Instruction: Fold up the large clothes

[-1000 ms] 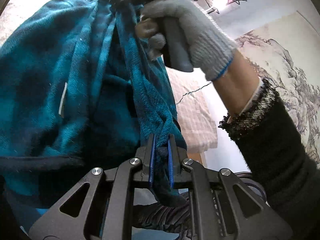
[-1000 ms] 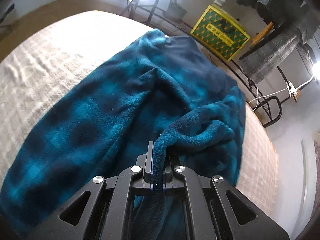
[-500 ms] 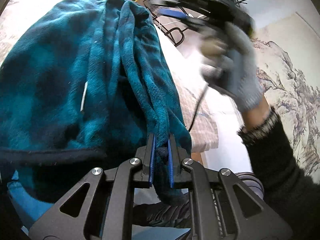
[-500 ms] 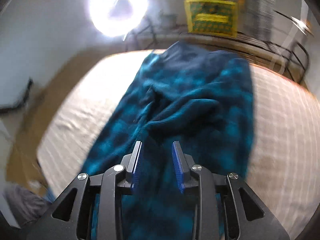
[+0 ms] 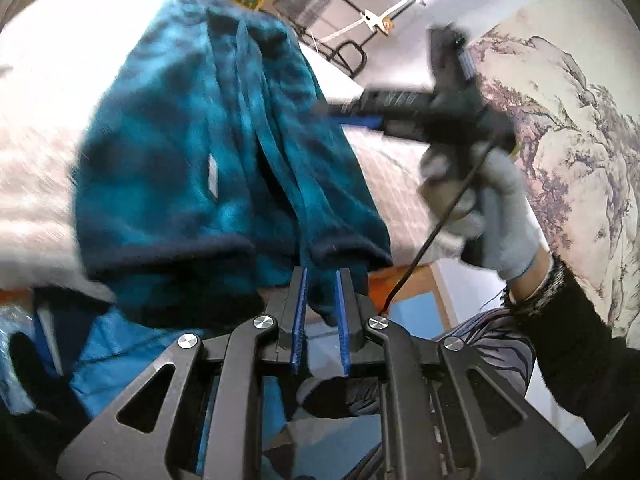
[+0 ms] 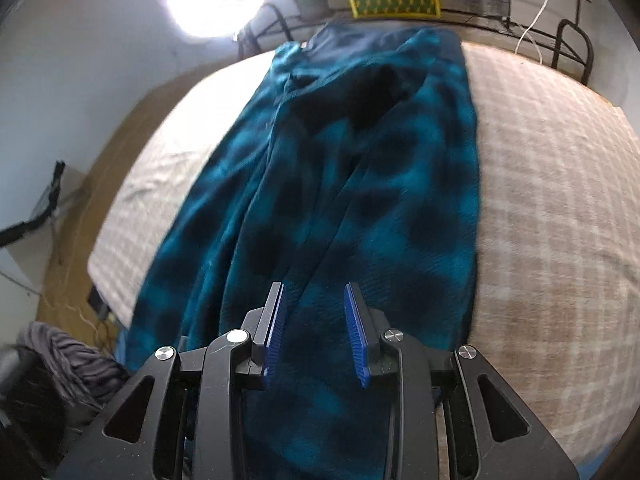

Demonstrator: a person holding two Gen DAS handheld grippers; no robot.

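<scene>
The bed (image 6: 560, 208) fills most of what I see, its checked cover bare and free on both sides of the garment. My teal fleece robe (image 6: 340, 200) lies lengthwise down the middle of it, its right edge running fairly straight, its left edge rumpled, and its near end hangs over the bed's edge. My left gripper (image 5: 321, 296) is clamped on a dark-hemmed fold of that near end. My right gripper (image 6: 316, 332) has its blue pads (image 6: 356, 334) standing apart with nothing between them, hovering over the near part of the robe. From the left view, my gloved right hand (image 5: 492, 216) is off to the side over bare cover
</scene>
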